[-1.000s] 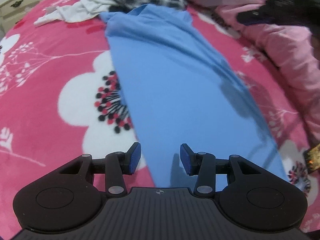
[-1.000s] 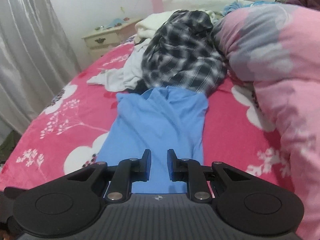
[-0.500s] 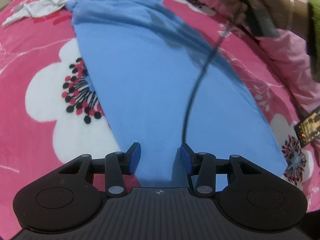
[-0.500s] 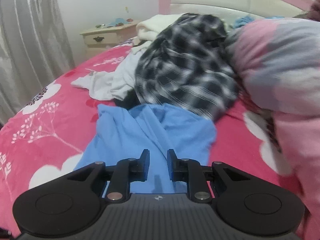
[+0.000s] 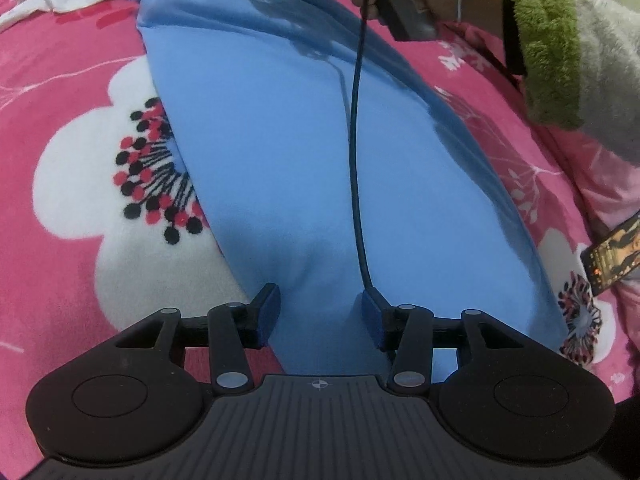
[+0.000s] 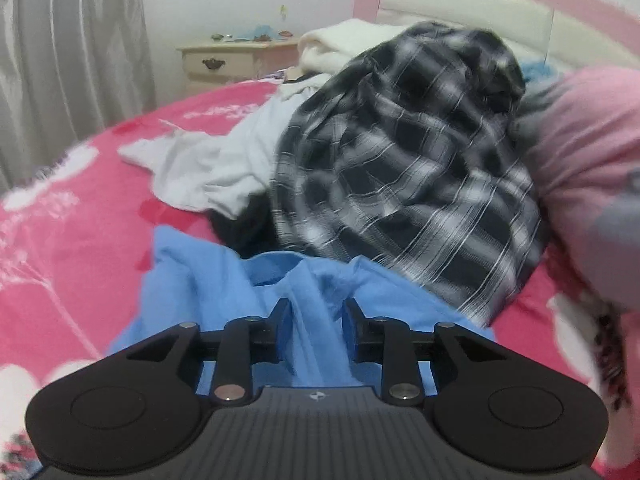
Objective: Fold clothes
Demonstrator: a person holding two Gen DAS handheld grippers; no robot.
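Observation:
A blue shirt (image 5: 304, 152) lies folded into a long strip on the pink flowered bedspread (image 5: 80, 92). My left gripper (image 5: 318, 308) is open, its fingers straddling the near hem of the shirt. My right gripper (image 6: 316, 320) is open over the shirt's far collar end (image 6: 272, 276). In the left wrist view the person's hand holding the right gripper's handle (image 5: 404, 8) hangs over the far end, with a black cable (image 5: 356, 140) trailing down across the shirt.
A black-and-white plaid shirt (image 6: 408, 168) and white clothes (image 6: 216, 168) are piled just beyond the collar. A pink quilt (image 6: 592, 168) lies bunched at the right. A cream nightstand (image 6: 228, 60) and grey curtain (image 6: 72, 60) stand at the far left.
My right gripper has moved forward to the collar end and opened a little wider. My left gripper has closed in on the near hem.

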